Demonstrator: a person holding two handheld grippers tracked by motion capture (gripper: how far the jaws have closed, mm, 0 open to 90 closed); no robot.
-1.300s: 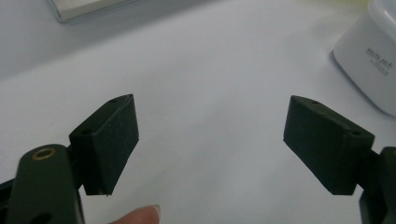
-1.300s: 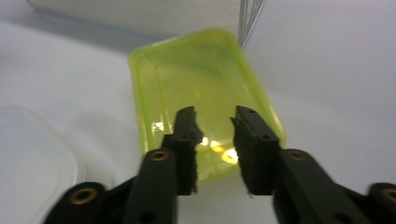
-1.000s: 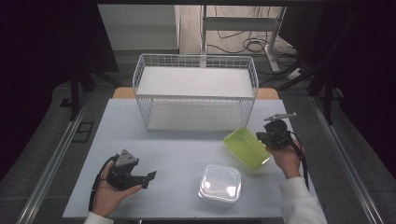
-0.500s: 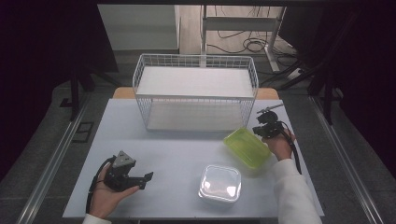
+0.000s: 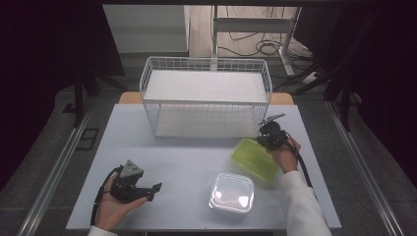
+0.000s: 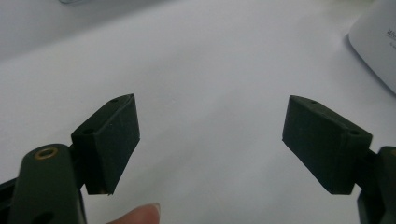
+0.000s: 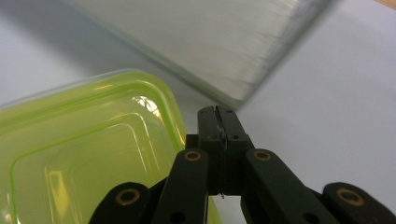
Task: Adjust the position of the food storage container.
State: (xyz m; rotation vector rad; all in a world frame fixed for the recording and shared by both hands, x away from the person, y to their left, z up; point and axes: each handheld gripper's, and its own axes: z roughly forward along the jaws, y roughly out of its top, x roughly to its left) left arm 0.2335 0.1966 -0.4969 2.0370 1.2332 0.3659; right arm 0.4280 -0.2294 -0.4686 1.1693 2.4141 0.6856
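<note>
A yellow-green plastic container (image 5: 254, 158) lies on the white table (image 5: 187, 157) right of the middle. My right gripper (image 5: 265, 139) hovers at its far right corner. In the right gripper view the container (image 7: 84, 154) lies to the left of the gripper (image 7: 219, 123), whose jaws are shut together with nothing between them. A clear lidded container (image 5: 231, 192) sits nearer the front edge. My left gripper (image 5: 153, 190) rests in a hand at the front left, pointing right. Its jaws (image 6: 210, 140) stand wide open over bare table.
A white wire basket (image 5: 206, 101) stands at the back middle of the table, close behind the right gripper, and shows blurred in the right gripper view (image 7: 196, 42). A white rounded edge (image 6: 376, 51) shows at the right of the left gripper view.
The right hand has carried its shut gripper leftward and a little down, to the far corner of the yellow-green container. The left hand has not moved.
</note>
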